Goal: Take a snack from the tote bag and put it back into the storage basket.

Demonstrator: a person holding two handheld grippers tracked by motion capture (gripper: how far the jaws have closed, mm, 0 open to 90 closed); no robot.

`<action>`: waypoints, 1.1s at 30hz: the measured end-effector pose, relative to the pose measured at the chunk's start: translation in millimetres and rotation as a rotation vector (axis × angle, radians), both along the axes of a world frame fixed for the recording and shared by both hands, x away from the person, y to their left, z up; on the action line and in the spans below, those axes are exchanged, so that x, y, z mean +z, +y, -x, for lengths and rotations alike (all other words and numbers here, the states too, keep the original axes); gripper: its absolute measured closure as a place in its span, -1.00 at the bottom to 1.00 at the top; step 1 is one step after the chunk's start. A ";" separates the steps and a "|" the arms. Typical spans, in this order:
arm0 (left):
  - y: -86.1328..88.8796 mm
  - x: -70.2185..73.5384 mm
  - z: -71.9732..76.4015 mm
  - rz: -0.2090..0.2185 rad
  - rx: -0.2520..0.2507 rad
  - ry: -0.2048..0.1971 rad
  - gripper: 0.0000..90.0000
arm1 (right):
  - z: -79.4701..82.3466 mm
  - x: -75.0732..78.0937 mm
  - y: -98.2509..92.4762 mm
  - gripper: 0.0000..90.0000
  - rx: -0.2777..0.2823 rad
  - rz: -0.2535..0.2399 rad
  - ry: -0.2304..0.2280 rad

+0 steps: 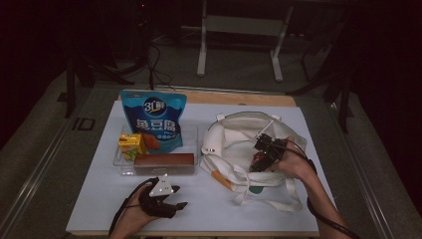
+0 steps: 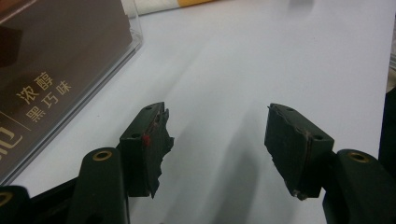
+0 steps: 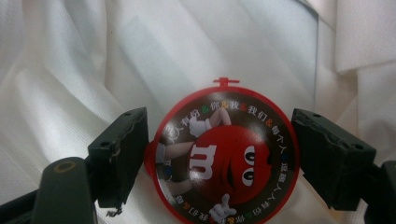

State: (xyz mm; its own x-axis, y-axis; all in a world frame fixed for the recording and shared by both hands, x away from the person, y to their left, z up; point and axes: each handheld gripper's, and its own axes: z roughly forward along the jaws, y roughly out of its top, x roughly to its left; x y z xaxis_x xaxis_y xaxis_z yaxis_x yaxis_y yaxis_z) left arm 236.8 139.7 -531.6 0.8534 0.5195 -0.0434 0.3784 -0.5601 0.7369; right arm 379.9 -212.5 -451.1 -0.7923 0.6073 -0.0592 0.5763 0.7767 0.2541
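Right gripper (image 3: 219,154) sits inside the white tote bag (image 1: 234,137), at about 3 o'clock on the tabletop (image 1: 278,214). Its fingers (image 3: 119,156) stand apart, flanking a red round candy container (image 3: 224,156); the left pad appears to touch the rim, the right stands just clear. Left gripper (image 2: 217,144) rests at 7 o'clock, fingers apart over bare tabletop, just beside the clear tray (image 1: 122,169) holding a brown box (image 1: 164,160).

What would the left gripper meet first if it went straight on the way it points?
Probably nothing soon: ahead of the left gripper lies bare white table. The brown box stays off to one side; depth is unclear.
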 end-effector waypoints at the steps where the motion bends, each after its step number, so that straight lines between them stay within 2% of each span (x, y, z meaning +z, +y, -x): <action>1: 0.1 0.1 0.0 0.001 0.001 0.000 -0.13 | 0.0 0.1 0.0 -0.52 0.000 0.001 0.002; 17: 0.1 0.2 0.0 0.000 0.000 -0.001 -0.13 | -3.6 -3.3 1.7 -0.54 0.013 0.047 0.036; 26: 0.0 0.2 0.0 0.003 0.001 0.000 -0.13 | -5.0 -5.6 2.2 -0.50 0.002 0.052 0.058; 33: 0.0 0.1 -0.1 0.004 0.001 0.000 -0.13 | -5.4 -5.0 3.5 -0.49 0.014 0.070 0.062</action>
State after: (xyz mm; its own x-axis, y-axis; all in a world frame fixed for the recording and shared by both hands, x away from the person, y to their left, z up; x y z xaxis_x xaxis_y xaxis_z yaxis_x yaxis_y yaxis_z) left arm 236.9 139.7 -531.5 0.8528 0.5203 -0.0453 0.3789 -0.5566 0.7393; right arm 385.3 -208.9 -456.1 -0.8040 0.5924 -0.0518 0.5784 0.7992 0.1636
